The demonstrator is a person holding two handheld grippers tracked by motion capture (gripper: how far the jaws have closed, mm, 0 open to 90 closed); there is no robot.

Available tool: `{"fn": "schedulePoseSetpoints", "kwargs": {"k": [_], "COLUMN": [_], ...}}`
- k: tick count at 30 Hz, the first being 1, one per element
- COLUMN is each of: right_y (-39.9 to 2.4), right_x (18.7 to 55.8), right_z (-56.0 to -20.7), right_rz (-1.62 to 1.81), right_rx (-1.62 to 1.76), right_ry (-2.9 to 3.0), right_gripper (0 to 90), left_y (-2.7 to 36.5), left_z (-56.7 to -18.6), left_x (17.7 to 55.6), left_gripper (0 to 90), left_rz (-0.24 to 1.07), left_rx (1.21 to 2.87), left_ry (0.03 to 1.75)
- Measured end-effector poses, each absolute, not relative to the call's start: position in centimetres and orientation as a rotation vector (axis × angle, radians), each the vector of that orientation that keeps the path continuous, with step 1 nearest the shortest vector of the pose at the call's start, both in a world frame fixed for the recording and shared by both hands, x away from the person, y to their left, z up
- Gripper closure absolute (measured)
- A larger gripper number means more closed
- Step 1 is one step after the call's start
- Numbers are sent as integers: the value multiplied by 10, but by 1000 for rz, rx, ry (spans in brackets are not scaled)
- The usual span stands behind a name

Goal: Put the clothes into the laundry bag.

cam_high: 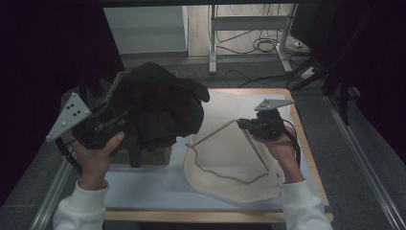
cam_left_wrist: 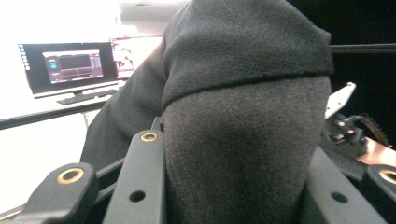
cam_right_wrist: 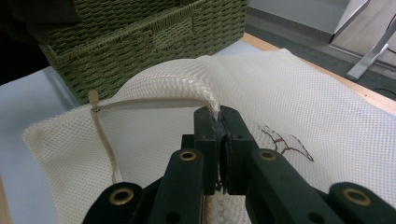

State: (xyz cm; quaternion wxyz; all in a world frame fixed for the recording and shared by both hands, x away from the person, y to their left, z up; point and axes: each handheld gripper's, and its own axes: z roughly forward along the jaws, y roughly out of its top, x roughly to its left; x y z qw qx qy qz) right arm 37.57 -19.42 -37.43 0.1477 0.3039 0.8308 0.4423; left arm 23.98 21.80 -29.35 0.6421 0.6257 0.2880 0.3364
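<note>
High view: at centre left the left gripper (cam_high: 107, 125) holds a dark garment (cam_high: 160, 108) lifted over the woven basket (cam_high: 148, 155); at centre right the right gripper (cam_high: 246, 123) pinches the mesh laundry bag (cam_high: 230, 165) rim, mouth raised.

Left gripper view: jaws clamp the garment.

Right gripper view: jaws pinch the rim at centre. Bagging remains undone.

High view: dim throughout, corners sunk to near black, slight softness overall; pale wooden worktop (cam_high: 306, 143) lit faintly, weak shadows. Left gripper view: strong glare from upper left, background washed white; dark knitted fabric garment (cam_left_wrist: 243, 116) close, soft-focused, shaded. Right gripper view: even, brighter light; cream mesh laundry bag (cam_right_wrist: 303, 102) sharp, far corners blurred.
</note>
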Motion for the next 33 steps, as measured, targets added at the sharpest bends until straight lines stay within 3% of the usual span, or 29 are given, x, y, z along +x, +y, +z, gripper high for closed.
{"fn": "schedulePoseSetpoints", "kwargs": {"k": [14,33], "right_y": [-194,-191], "right_x": [376,378], "right_z": [-375,-379], "right_rz": [1269,1262], "right_rx": [872,877], "right_ry": [2389,2393], "right_gripper": [865,865], "left_y": [190,181], "left_z": [-302,-315], "left_x": [226,219], "left_gripper": [663,663], "left_rz": [693,642], "left_rx": [1447,1463], "left_ry": [566,545]}}
